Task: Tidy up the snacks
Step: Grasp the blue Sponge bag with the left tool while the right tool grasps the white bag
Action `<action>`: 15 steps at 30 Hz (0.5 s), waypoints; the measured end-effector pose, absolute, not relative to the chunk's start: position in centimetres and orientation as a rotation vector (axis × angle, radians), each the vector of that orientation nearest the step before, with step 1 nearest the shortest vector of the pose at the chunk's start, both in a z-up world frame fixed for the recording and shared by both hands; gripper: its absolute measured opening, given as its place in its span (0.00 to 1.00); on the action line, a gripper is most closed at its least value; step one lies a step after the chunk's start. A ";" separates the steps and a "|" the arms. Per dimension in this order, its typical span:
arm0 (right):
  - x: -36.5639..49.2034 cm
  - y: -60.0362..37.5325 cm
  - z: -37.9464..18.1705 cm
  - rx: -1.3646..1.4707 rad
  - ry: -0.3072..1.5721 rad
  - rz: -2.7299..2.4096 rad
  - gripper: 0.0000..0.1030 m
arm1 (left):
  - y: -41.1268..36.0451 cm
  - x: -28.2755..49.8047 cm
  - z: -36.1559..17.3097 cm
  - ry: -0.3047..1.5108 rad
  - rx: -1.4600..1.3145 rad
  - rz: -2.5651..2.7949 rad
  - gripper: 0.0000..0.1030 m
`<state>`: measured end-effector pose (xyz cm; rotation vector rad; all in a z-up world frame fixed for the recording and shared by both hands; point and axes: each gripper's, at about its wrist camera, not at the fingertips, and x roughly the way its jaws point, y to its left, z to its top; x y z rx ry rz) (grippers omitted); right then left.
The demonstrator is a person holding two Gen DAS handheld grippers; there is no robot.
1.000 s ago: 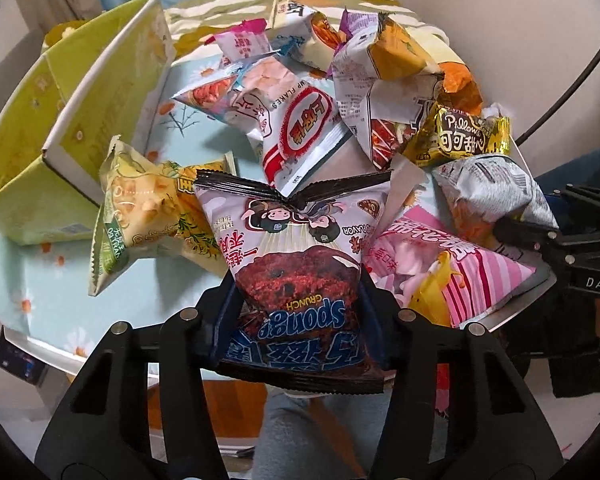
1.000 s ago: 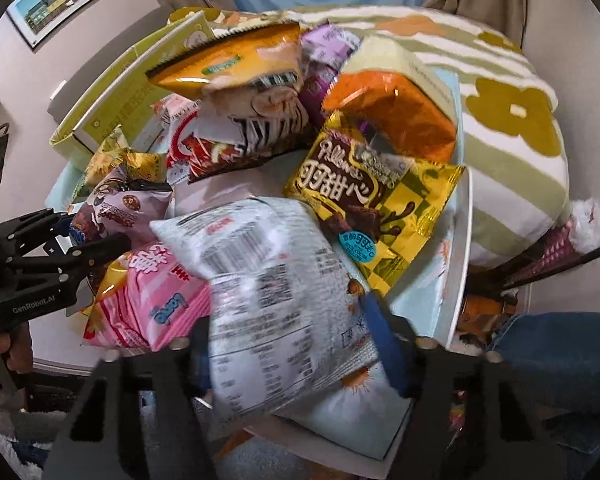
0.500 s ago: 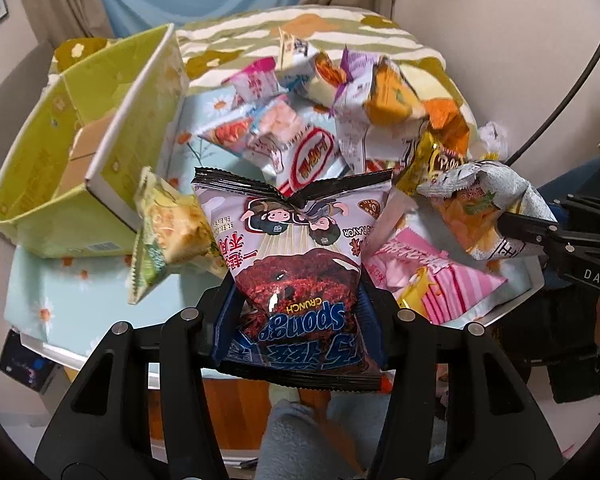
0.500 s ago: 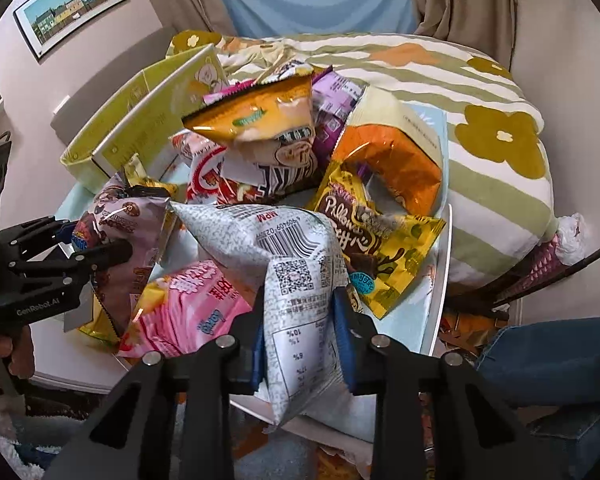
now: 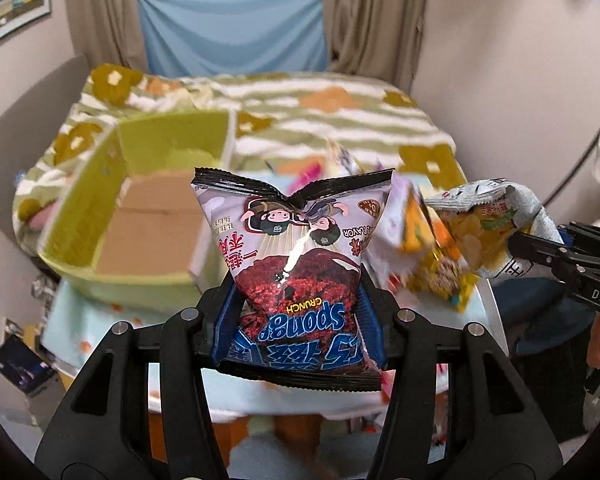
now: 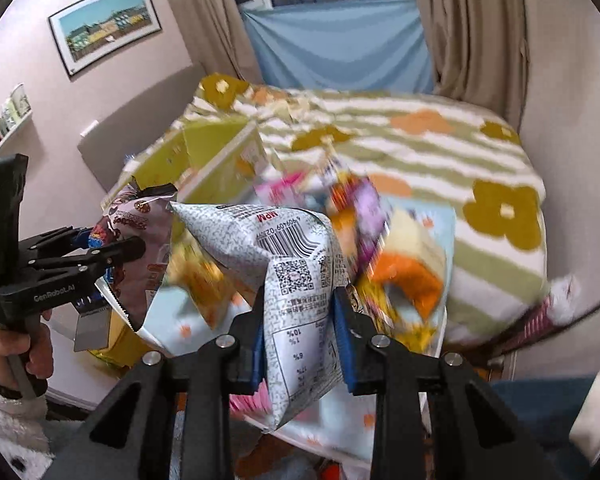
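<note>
My left gripper [image 5: 296, 316] is shut on a purple Sponge Crunch bag [image 5: 296, 264] and holds it up above the table. It also shows in the right wrist view [image 6: 136, 248], at the left. My right gripper [image 6: 300, 340] is shut on a silver-white chip bag [image 6: 296, 280], lifted off the table. That bag shows in the left wrist view [image 5: 484, 224], at the right. A yellow-green open box [image 5: 140, 216] with a brown cardboard floor stands behind and left of the purple bag. A blurred pile of snack bags [image 6: 380, 248] lies on the table.
The table has a light blue flowered cloth [image 5: 100, 344]. Behind it is a bed with a green striped flower blanket [image 6: 420, 148]. A blue cloth and curtains hang at the window [image 5: 232, 28]. A person's leg in jeans [image 6: 540, 412] is at the lower right.
Both grippers have risen and tilted up with their bags. The table and snack pile dropped lower in view, and the box interior and window came into sight.
</note>
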<state>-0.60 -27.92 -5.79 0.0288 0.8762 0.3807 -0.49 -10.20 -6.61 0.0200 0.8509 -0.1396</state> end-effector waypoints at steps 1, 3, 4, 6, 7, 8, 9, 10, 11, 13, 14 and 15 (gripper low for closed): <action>-0.2 -27.3 -5.2 0.024 0.862 0.385 0.26 | -9.3 0.0 -5.9 0.834 0.018 -0.131 0.49; 1.1 -25.6 -3.8 0.019 0.831 0.398 0.26 | -7.7 1.0 -4.9 0.812 0.014 -0.120 0.49; 1.5 -24.9 -3.4 0.018 0.819 0.402 0.26 | -6.5 1.9 -4.3 0.799 0.014 -0.114 0.49; 3.1 -22.8 -2.2 0.030 0.793 0.412 0.26 | -4.6 3.5 -3.5 0.787 0.014 -0.105 0.49; 3.8 -21.8 -1.9 0.038 0.784 0.415 0.26 | -3.6 4.4 -3.2 0.785 0.015 -0.104 0.49; 4.6 -20.9 -1.5 0.044 0.777 0.418 0.26 | -2.9 5.1 -3.0 0.783 0.015 -0.103 0.49; 5.4 -19.9 -1.2 0.051 0.771 0.421 0.26 | -1.7 6.3 -2.8 0.784 0.015 -0.102 0.49; 6.4 -18.6 -0.9 0.061 0.767 0.422 0.26 | -0.7 7.3 -2.7 0.787 0.015 -0.101 0.49; 7.5 -17.4 -0.7 0.071 0.764 0.423 0.26 | 0.7 8.7 -2.7 0.794 0.015 -0.100 0.49; 9.5 -15.3 -0.7 0.093 0.767 0.420 0.26 | 2.7 11.0 -3.0 0.807 0.017 -0.095 0.49; 10.6 -14.3 -0.7 0.107 0.772 0.417 0.26 | 3.8 12.1 -3.2 0.817 0.018 -0.095 0.49; 11.7 -13.4 -0.8 0.122 0.777 0.414 0.26 | 4.4 12.9 -3.4 0.824 0.017 -0.097 0.49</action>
